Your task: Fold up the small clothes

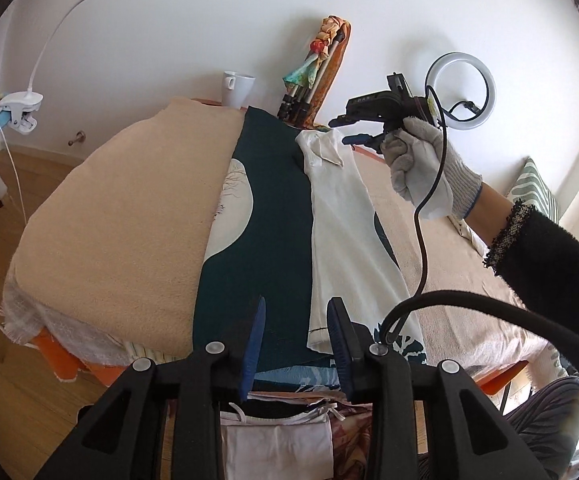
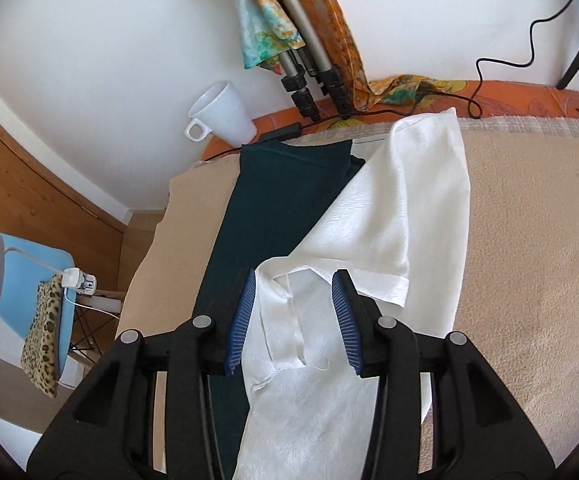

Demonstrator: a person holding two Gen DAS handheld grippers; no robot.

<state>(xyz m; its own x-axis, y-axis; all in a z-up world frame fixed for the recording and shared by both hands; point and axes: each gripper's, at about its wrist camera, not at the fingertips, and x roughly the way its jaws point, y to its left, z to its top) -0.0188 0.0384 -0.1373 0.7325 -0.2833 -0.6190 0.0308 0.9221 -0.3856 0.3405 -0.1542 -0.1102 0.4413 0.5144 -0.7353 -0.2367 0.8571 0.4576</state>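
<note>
A small white collared shirt [image 1: 341,224] lies lengthwise on a dark green cloth [image 1: 269,216] over the padded table; its hem is near me and its collar at the far end. My left gripper [image 1: 297,312] is open and empty, hovering just above the near hem. My right gripper [image 1: 351,130], held in a gloved hand, is open over the collar end. In the right wrist view the right gripper [image 2: 295,280] is open with the white collar [image 2: 289,300] between its blue pads [image 2: 245,300], and one sleeve [image 2: 401,208] is folded across the shirt.
A beige blanket [image 1: 129,216] covers the table. A white mug [image 1: 237,88], tripod legs [image 2: 313,80] with colourful scarves, and a ring light [image 1: 461,92] stand at the far edge. A clip lamp [image 1: 21,108] and blue chair [image 2: 29,272] are at left. A black cable [image 1: 421,248] hangs across.
</note>
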